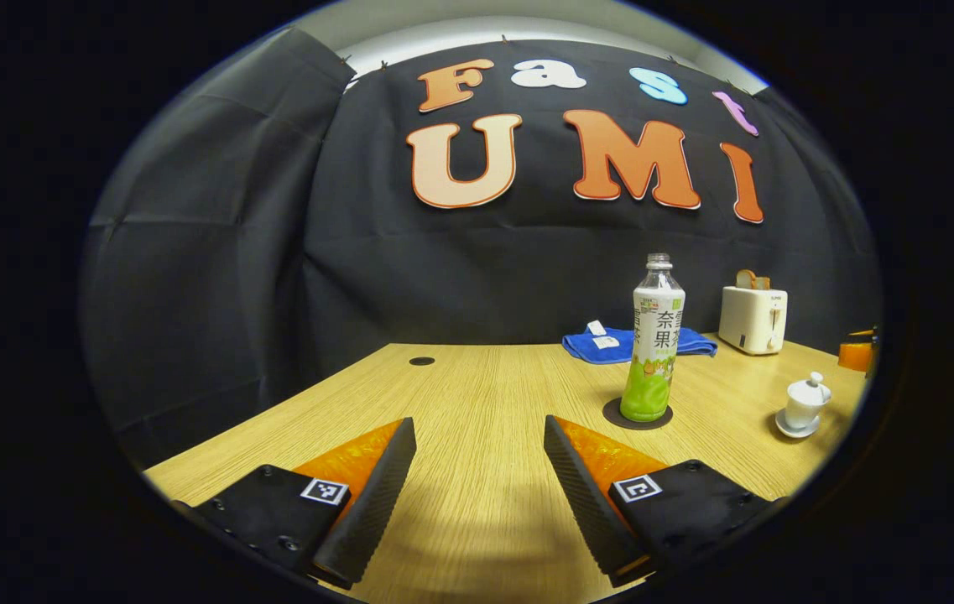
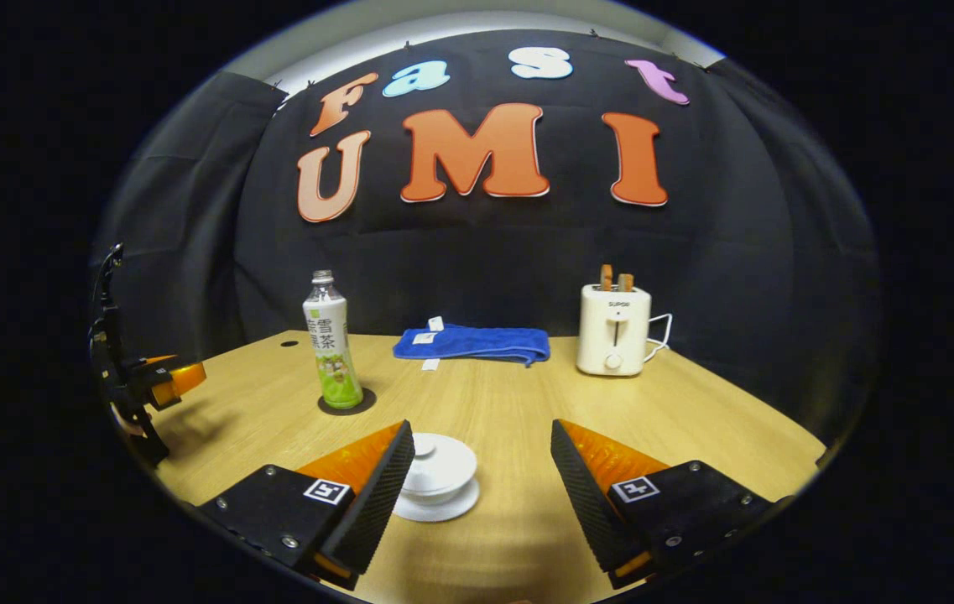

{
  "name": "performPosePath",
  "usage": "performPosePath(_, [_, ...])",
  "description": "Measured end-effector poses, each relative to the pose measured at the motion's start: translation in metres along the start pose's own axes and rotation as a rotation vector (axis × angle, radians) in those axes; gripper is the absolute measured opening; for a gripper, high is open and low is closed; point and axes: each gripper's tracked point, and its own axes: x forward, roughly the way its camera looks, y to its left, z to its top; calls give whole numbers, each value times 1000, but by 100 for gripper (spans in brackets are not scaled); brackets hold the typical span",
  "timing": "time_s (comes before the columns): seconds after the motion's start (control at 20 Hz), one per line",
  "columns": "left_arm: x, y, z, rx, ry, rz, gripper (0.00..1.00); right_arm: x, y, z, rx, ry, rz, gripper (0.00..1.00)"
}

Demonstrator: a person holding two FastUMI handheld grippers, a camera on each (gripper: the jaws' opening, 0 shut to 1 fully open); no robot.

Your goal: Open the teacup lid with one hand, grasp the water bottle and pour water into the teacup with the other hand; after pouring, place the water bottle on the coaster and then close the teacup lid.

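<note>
Directly ahead of the right claw (image 2: 477, 478), at its 12 o'clock and low between the fingers, sits the lidded teacup (image 2: 436, 471) on its saucer (image 2: 451, 507); it lies nearer the finger on the view's left, whose tip partly hides it. Both fingers stand wide apart and hold nothing. The lid knob (image 2: 421, 446) points straight up, so the cup's axis is vertical and the grip must come down on the knob from above or close across it. The right claw is judged far nearer the cup than the left. In the left gripper view the left claw (image 1: 481, 478) is likewise spread wide and empty, low over bare surface (image 1: 477, 377). The water bottle (image 1: 654, 340) stands upright at its 1 o'clock, already resting on the dark round coaster (image 1: 638, 418), cap off or clear; which cannot be told. The teacup (image 1: 805, 401) shows at its 2 o'clock, well apart from the bottle. Open surface lies between bottle and cup. A blue towel (image 2: 473, 342) and a white toaster (image 2: 612, 329) sit near the far edge, clear of both approach paths. The left claw (image 2: 166, 377) appears at 9 o'clock in the right gripper view.
</note>
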Motion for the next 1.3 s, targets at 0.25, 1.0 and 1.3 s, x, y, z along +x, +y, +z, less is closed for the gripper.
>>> performPosePath(0.25, [-1,-1,0,15,2,-1,98,-10,-58,-4,11,-60,-118,97])
performPosePath(1.0, [-1,-3,0,31,0,-4,99,-8,-66,-12,56,-121,-152,98])
performPosePath(1.3, [-1,-1,0,21,1,-2,98,-8,-64,-13,55,-117,-139,98])
